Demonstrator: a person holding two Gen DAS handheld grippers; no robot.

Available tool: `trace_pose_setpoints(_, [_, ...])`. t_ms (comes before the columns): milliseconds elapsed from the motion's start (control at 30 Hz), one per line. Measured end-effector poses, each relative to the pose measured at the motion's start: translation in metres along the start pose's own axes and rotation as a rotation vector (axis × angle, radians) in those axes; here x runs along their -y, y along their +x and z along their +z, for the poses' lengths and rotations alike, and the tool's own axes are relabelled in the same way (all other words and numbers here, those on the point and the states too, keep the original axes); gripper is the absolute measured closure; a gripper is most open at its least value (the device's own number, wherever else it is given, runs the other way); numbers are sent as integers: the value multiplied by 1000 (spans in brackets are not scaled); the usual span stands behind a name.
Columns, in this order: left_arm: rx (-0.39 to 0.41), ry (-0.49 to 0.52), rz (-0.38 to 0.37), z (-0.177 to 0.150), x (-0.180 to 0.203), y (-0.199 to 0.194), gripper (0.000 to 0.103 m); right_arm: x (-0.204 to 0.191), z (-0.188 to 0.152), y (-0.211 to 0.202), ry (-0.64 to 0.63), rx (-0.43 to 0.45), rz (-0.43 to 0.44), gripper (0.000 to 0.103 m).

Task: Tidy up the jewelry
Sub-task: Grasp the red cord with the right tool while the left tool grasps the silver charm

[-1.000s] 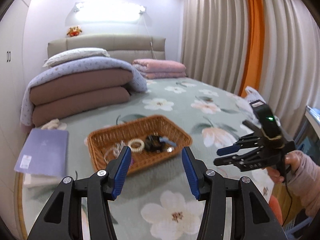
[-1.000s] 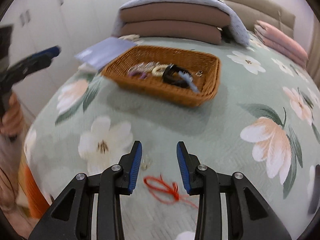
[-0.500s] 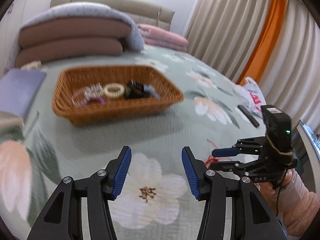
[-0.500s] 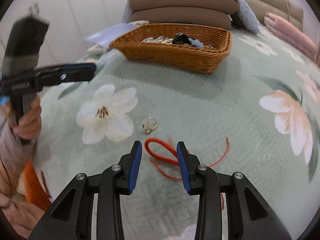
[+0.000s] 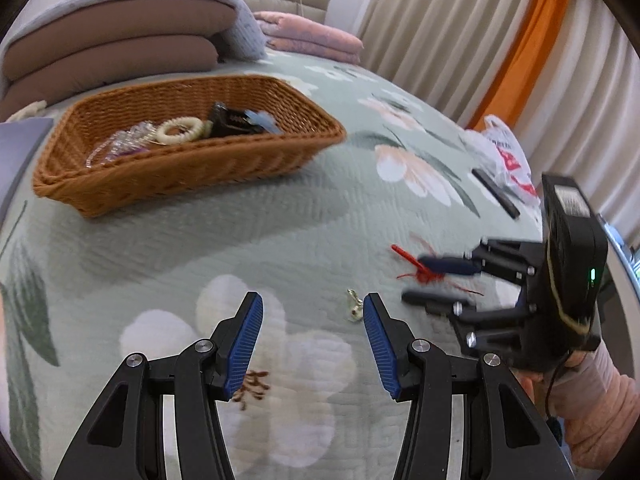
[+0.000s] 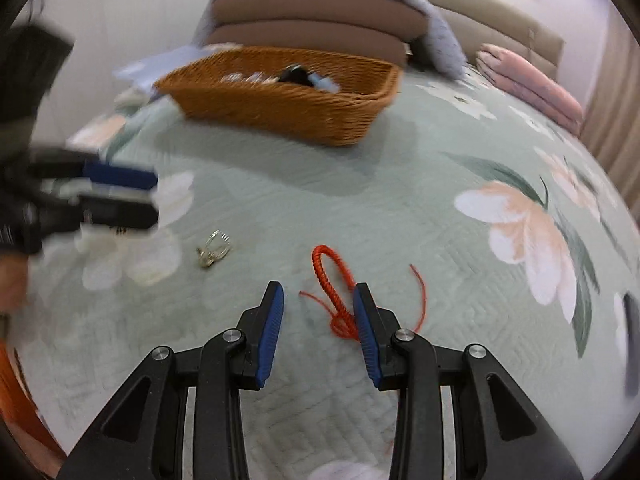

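- Left tongs (image 5: 312, 324): apart, nothing between the blue pads, low over a white flower on the bed (image 5: 280, 240).
- Ring (image 5: 354, 307): small, metal, flat on the bed, just beside the tip of the right-hand pad of the left tongs; in the right wrist view (image 6: 214, 249), to the left of the cord.
- Right tongs (image 6: 318, 312): apart, low over the bed, straddling the lower end of the red cord.
- Red cord (image 6: 334, 292): braided loop with loose ends, flat on the bed, knot close against the right-hand pad; not clamped.
- Basket (image 5: 180, 176): wicker, farther up the bed, well apart from ring and cord; inside, a cream bracelet (image 5: 182, 130), clear beads (image 5: 124, 144), a black item (image 5: 232, 120).
- Quilts (image 5: 112, 40): folded, stacked behind the basket.
- Curtains (image 5: 500, 40): beige and orange, far right.
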State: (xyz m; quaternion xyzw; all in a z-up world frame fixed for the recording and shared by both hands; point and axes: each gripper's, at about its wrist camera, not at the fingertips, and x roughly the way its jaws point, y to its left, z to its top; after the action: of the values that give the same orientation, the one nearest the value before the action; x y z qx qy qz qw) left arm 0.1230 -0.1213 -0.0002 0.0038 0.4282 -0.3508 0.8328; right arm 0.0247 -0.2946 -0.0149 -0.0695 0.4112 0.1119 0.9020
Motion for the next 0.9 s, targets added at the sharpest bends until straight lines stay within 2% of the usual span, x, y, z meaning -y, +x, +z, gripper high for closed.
trace_pose_setpoints(133, [-34, 34, -2, -1, 13, 14, 49, 17, -5, -16, 68, 37, 37, 64])
trace_pose_setpoints(233, [-62, 67, 4, -3, 25, 27, 49, 19, -7, -25, 69, 56, 52, 64])
trace_pose_setpoints(400, [-92, 100, 43, -6, 40, 47, 49, 17, -6, -6, 2, -8, 43, 64])
trace_pose_setpoints(567, [-80, 100, 74, -7, 44, 52, 50, 16, -6, 4, -10, -10, 33, 64])
trace_pose_setpoints(667, [-73, 85, 88, -6, 42, 54, 56, 15, -6, 6, -13, -13, 18, 66])
trace_pose_setpoints(700, [-71, 80, 86, -5, 42, 54, 61, 15, -6, 7, -12, -15, 13, 68])
trace_pose_setpoints(767, [-70, 73, 85, -4, 41, 55, 69, 14, -5, 7, -7, -16, 12, 86])
trace_pose_setpoints(833, [-67, 76, 87, -3, 43, 55, 76, 14, -4, 7, 0, -19, 16, 92])
trace_pose_setpoints(867, [-66, 77, 94, -3, 43, 56, 87, 14, -3, 7, 4, -21, 13, 92])
trace_pose_setpoints(900, [-65, 75, 98, -2, 43, 55, 91, 14, -3, 6, 7, -22, 13, 93])
